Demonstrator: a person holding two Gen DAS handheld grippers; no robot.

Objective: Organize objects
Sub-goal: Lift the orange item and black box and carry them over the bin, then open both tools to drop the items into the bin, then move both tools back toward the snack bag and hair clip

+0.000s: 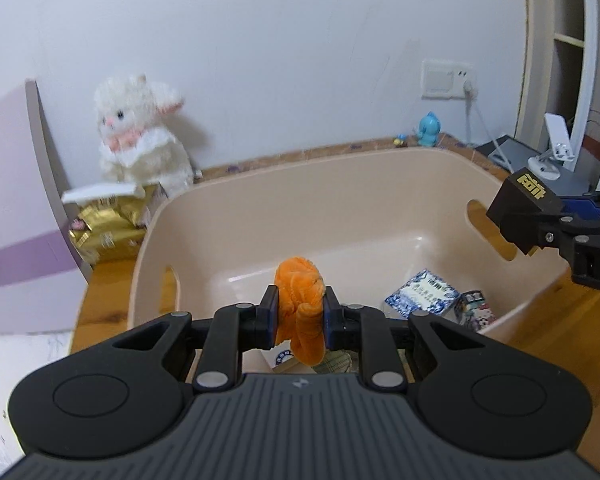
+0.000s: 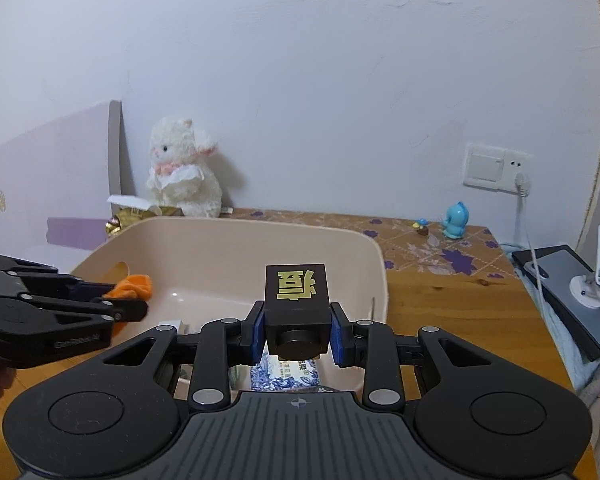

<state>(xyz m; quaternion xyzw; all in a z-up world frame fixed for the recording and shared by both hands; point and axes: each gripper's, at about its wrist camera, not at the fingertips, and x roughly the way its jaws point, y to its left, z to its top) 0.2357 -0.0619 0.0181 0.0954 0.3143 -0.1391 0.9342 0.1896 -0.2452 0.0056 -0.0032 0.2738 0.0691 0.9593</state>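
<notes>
My left gripper [image 1: 300,312] is shut on an orange plush toy [image 1: 300,296] and holds it over the near side of a beige plastic bin [image 1: 300,168]. The same plush toy [image 2: 134,286] shows at the left of the right wrist view, in the left gripper [image 2: 134,300]. My right gripper [image 2: 298,330] is shut on a black box with a gold character [image 2: 296,298], above the bin's [image 2: 236,228] near right part. That black box [image 1: 518,208] hangs over the bin's right handle slot. Inside the bin lie a blue-and-white patterned packet [image 1: 422,292] and a small printed box [image 1: 476,312].
A white plush rabbit [image 1: 140,132] sits against the wall behind a gold packet [image 1: 108,232]. A blue figurine [image 2: 456,220] stands on the patterned cloth at the back. A phone stand [image 2: 592,292] on a dark slab, and a wall socket [image 2: 496,168] with a cable, are at right.
</notes>
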